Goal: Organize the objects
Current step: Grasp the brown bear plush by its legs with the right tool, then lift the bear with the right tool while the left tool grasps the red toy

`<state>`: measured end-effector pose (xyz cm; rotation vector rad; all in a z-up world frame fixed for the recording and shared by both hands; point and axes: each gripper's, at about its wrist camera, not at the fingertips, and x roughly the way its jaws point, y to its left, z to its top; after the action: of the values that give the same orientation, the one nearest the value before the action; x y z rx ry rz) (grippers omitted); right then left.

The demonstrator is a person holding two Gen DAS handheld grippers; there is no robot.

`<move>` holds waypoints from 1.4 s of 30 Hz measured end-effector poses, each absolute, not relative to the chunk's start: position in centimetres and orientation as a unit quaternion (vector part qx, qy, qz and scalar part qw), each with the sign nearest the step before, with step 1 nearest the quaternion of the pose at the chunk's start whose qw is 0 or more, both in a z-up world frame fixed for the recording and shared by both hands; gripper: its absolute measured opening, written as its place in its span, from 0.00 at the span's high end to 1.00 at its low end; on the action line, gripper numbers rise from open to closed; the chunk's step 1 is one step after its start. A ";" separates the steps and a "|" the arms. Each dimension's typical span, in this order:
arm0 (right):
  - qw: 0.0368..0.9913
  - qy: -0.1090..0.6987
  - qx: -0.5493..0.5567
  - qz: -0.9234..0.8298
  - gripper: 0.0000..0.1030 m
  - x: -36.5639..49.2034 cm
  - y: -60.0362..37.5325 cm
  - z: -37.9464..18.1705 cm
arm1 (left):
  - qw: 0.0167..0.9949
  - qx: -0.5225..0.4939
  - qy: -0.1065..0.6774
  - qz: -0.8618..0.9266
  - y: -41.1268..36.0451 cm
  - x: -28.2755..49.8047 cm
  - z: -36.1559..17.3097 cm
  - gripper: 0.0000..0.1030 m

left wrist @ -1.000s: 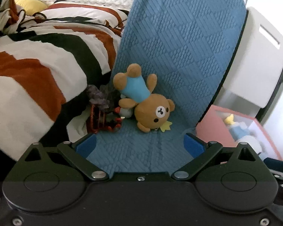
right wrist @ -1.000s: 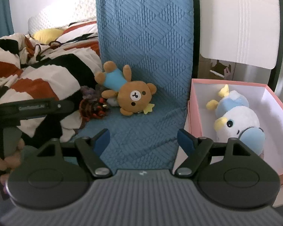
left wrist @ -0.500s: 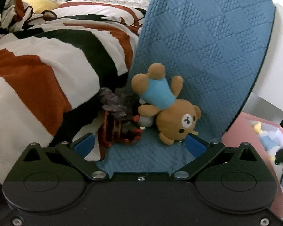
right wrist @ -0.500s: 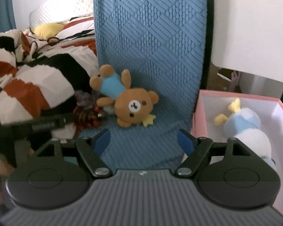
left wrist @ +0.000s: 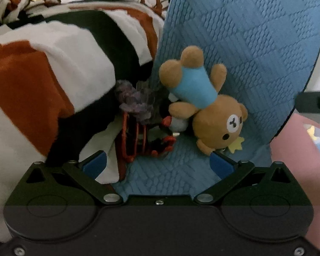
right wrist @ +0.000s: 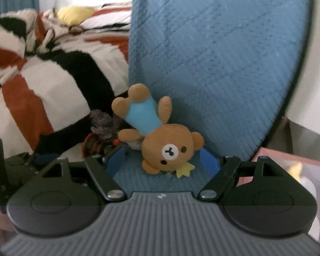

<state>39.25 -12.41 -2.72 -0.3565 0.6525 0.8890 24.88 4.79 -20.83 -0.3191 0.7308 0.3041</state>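
Observation:
A brown plush bear (left wrist: 215,117) in a light blue shirt lies head-down on the blue quilted seat (left wrist: 172,177), against its upright back. It also shows in the right wrist view (right wrist: 164,147). A red wire toy with a purple tuft (left wrist: 138,128) lies left of the bear. My left gripper (left wrist: 157,164) is open, just short of the red toy and the bear. My right gripper (right wrist: 163,160) is open with the bear's head between its blue fingertips (right wrist: 209,160), not closed on it.
A striped orange, black and white blanket (left wrist: 42,74) covers the bed on the left. A pink box (left wrist: 296,149) stands to the right of the seat, with a blue and white plush partly visible inside. A yellow pillow (right wrist: 74,15) lies far back.
Both grippers have moved forward toward the bear and the red toy. The right gripper's fingertips now flank the bear's head. Both stay open.

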 end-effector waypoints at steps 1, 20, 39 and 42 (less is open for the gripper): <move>0.833 0.310 -0.181 0.422 0.23 39.6 -11.5 -3.1 | 0.909 -0.154 0.359 0.146 4.9 25.2 -21.1 0.00; 0.766 0.348 -0.307 0.445 0.23 46.9 -0.7 -10.9 | 0.883 -0.158 0.416 0.147 6.8 31.2 -24.7 0.00; 0.731 0.343 -0.348 0.476 0.20 49.5 1.3 -14.3 | 0.866 -0.191 0.440 0.142 9.1 35.1 -26.9 0.01; 0.727 0.333 -0.366 0.477 0.20 49.2 1.5 -14.8 | 0.866 -0.189 0.440 0.144 9.1 35.4 -27.1 0.04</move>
<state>49.19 1.54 -14.76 -0.8064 0.7333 1.0522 35.35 9.11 -27.05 -0.3949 0.9213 0.3007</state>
